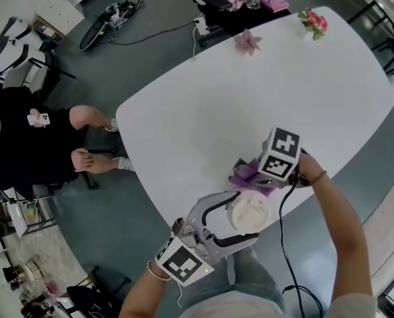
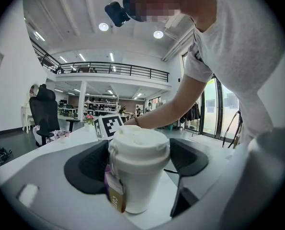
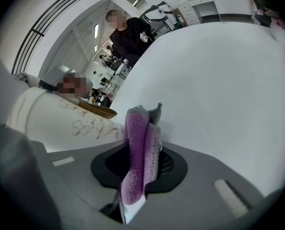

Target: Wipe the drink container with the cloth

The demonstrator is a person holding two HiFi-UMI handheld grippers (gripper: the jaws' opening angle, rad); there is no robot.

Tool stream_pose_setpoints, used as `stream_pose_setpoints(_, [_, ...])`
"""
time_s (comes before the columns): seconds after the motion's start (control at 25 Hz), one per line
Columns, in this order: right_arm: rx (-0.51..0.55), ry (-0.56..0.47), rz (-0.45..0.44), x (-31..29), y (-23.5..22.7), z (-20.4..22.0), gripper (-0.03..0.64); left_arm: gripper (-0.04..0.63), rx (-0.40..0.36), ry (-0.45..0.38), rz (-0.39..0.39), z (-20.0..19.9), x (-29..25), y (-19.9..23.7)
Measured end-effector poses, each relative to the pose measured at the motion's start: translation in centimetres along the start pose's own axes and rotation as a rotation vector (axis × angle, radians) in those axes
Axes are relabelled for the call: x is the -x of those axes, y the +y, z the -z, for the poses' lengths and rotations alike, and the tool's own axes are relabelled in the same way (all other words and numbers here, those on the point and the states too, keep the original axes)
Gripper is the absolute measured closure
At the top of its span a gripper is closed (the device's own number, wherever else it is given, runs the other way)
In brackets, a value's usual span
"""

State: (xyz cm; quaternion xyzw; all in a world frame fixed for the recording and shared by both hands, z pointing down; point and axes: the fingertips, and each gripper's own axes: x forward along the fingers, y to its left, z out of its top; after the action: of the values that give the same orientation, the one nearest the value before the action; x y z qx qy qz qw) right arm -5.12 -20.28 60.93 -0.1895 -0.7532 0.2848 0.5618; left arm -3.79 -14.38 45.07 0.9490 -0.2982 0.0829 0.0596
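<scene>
Set up and, by the look of it, barely into the wiping. Clamped by the left gripper (image 1: 231, 225): the white lidded cup (image 2: 138, 171), a dark pad against each side just below the lid, upright on the table (image 1: 203, 105) close to its near edge. Pinched tight in the right gripper (image 3: 143, 169): a folded purple cloth (image 3: 138, 152), standing up out of the jaws, grey along its top edge. Held right at the far side of the cup in the head view, touching it or just beside it (hard to say which from any view). No sign of how much wall already rubbed: no stain, no wet streak, no cleaner patch to compare. Judged as left to do: pressing the cloth on, going round the wall and probably over the lid, minding the small tag (image 2: 116, 198) hanging down one side. Likely also a turn of the cup within the left jaws, to bring the near side within reach of the cloth.
</scene>
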Motion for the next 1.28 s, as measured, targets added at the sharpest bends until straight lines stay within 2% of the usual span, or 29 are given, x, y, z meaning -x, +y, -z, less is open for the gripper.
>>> stream_pose_setpoints(0.2, [-0.008, -0.011, 0.001, -0.4, -0.3, 0.1, 0.551, 0.192, -0.012, -0.005, 0.002, -0.1, 0.0, 0.1])
stream_pose_setpoints(0.36, [-0.02, -0.029, 0.036, -0.1, -0.4, 0.2, 0.551, 0.192, -0.008, 0.0, 0.001, 0.3, 0.1, 0.0])
stream_pose_setpoints(0.48, [-0.062, -0.071, 0.073, 1.2, 0.3, 0.6, 0.551, 0.192, -0.046, -0.014, 0.007, -0.4, -0.1, 0.3])
stream_pose_setpoints(0.6, [-0.107, -0.143, 0.112, 3.6, 1.8, 1.3, 0.551, 0.192, -0.049, -0.027, 0.0, -0.6, -0.2, 0.4])
stream_pose_setpoints(0.76, [-0.198, -0.268, 0.162, 7.1, 3.9, 2.8, 0.551, 0.193, -0.024, -0.049, -0.021, -0.7, -0.1, 0.5])
stream_pose_setpoints(0.96, [-0.329, -0.468, 0.16, 10.8, 7.3, 4.6, 0.551, 0.196, 0.082, -0.002, -0.051, 0.2, 0.1, 0.4])
stream_pose_setpoints(1.16, [-0.469, -0.707, 0.095, 12.5, 10.1, 6.0, 0.551, 0.199, 0.039, 0.042, -0.063, 0.5, 0.3, 0.4])
stream_pose_setpoints(1.28, [-0.541, -0.847, 0.047, 12.8, 11.0, 6.7, 0.551, 0.201, 0.052, 0.048, -0.099, 0.5, 0.2, 0.4])
